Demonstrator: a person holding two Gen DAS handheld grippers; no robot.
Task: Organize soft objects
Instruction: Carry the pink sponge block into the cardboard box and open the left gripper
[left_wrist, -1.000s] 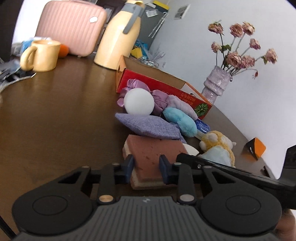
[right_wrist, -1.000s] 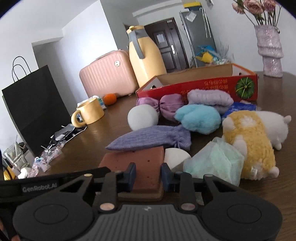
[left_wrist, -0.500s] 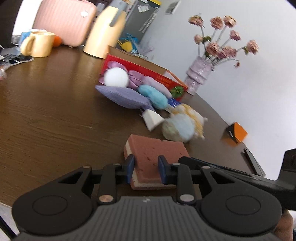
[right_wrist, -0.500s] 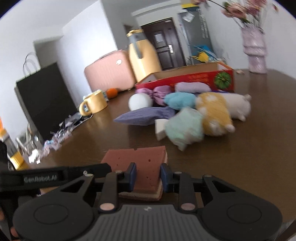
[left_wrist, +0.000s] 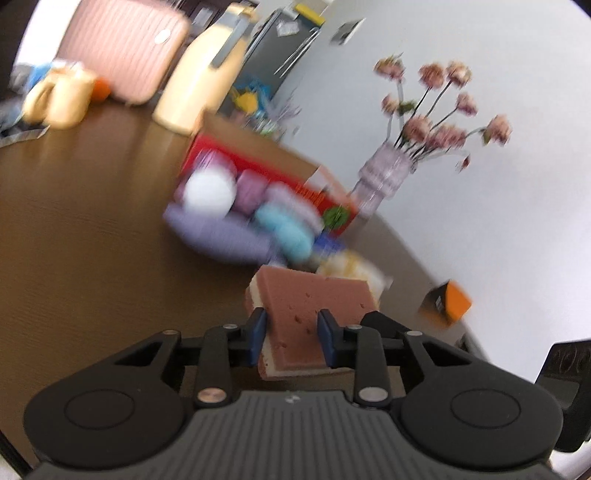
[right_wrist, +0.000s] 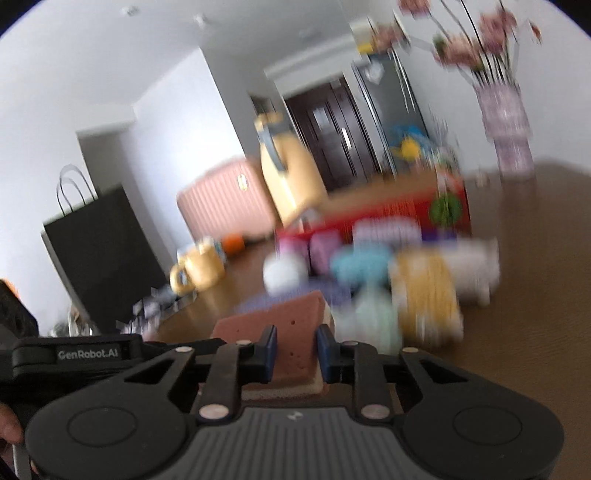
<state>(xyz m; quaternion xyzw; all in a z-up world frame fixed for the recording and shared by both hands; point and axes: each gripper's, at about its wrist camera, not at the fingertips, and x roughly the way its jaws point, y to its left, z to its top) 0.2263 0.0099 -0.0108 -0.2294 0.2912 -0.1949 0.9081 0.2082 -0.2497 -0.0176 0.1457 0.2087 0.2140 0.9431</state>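
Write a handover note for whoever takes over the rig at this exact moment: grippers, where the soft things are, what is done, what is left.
Left gripper: clamped on the brown sponge.
Right gripper: jaws closing on the same sponge, from the other side.
Sponge: held by both, tilted, apparently off the table.
Other soft things: piled in front of the red box; frames too blurred to detail.
Done: sponge picked out.
Left: place it, then sort the pile.

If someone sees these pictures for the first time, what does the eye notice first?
First, the brown sponge in the foreground, gripped from two sides by the left tongs and the right tongs, whose jaws are closing on it. Behind it on the table lies a blurred, colourful heap of soft toys before a red box. A vase of pink flowers stands at the right.
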